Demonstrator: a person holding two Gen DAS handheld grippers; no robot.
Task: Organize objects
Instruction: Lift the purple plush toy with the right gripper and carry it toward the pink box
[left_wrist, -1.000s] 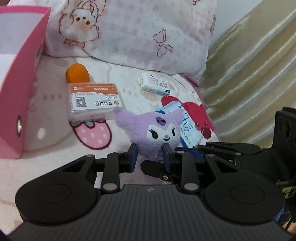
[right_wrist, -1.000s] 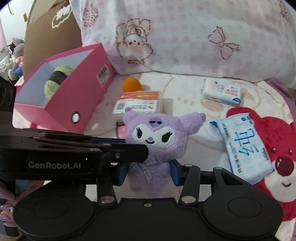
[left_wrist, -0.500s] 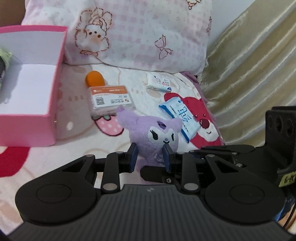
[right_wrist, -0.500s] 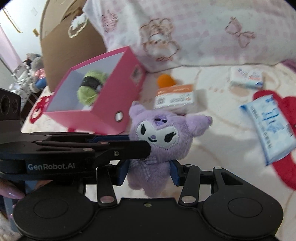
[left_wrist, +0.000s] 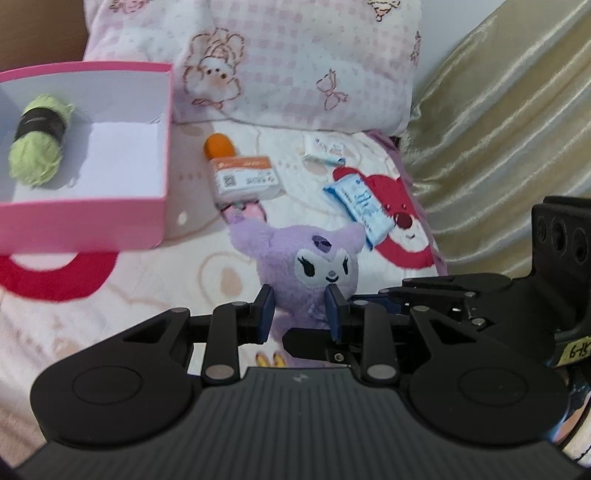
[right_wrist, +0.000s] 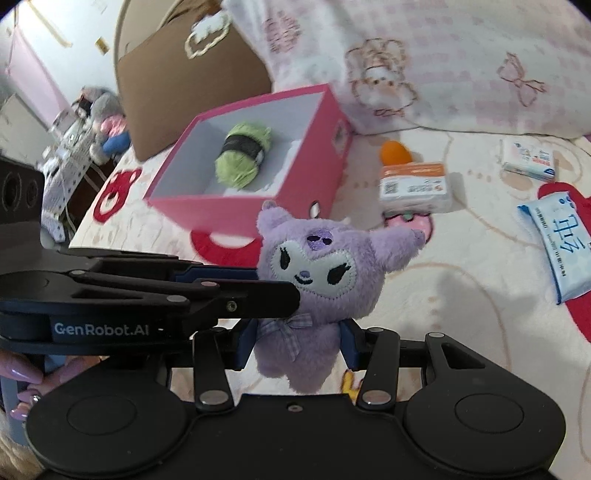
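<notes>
- Both sets of jaws were clamped on the purple plush toy (right_wrist: 314, 280): the right gripper (right_wrist: 297, 345) at its body, the left gripper (left_wrist: 299, 308) just under its chin.
- It hung lifted above the bed (right_wrist: 461, 295), pink box (right_wrist: 207, 210) at 11 o'clock.
- Soft and light, it looked squashy; the torso seemed the safest hold.
- Green yarn (right_wrist: 242, 157) lay inside the box.

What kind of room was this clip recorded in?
Most likely a bedroom, with the work done on a bed: a large pink checked pillow lies at the back, a soft cartoon-print blanket covers the surface, and a beige curtain hangs at one side.
</notes>
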